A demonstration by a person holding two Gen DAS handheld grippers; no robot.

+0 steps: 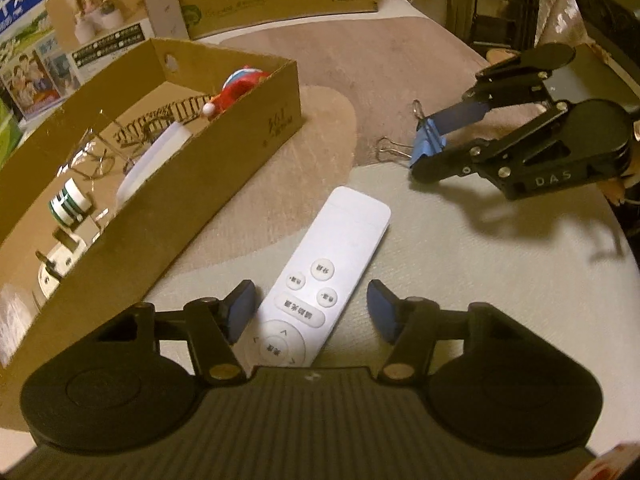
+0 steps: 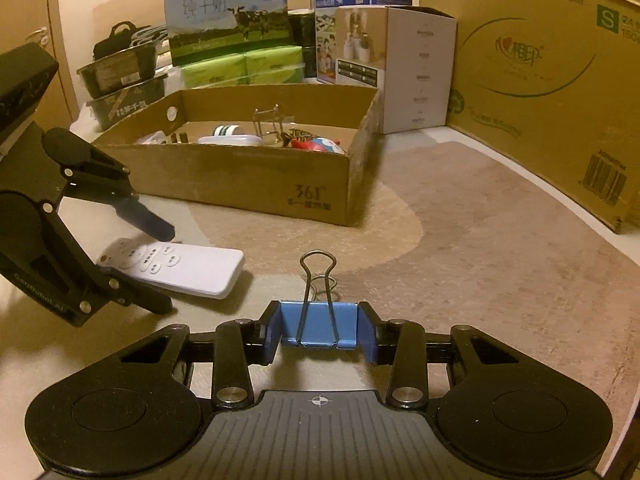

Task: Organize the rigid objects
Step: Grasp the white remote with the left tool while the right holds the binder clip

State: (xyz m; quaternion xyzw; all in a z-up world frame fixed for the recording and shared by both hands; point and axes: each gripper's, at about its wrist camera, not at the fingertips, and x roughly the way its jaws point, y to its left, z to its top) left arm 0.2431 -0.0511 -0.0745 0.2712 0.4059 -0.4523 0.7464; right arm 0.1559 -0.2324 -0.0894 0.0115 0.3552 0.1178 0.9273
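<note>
The right gripper (image 2: 320, 330) held a blue binder clip (image 2: 319, 326) squarely between its fingers, the blue pads pressed against the clip's two ends and the wire handles standing up just beyond the fingertips. In the left wrist view the same gripper (image 1: 426, 148) showed the clip (image 1: 429, 142) pinched at the fingertips, its wire loops sticking out past them over the mat.

The left gripper (image 1: 310, 312) had its fingers partly apart, straddling the button end of a white remote control (image 1: 320, 280). The remote lay flat between the fingers, with the left pad close against its edge and the right pad clearly apart from it (no squeeze was visible on either side). The rest of the remote reached out beyond the fingertips.

Left of the left fingers, and well beyond the right fingers in the other view, sat an open cardboard box (image 2: 248, 176) on the mat (image 2: 460, 220). It already contained a red and blue toy (image 1: 240, 88), a green and white roll (image 1: 70, 204), a white case (image 1: 154, 160) and a wire-framed item that was hard to identify. Printed cartons (image 2: 228, 12) stood behind the box.
</note>
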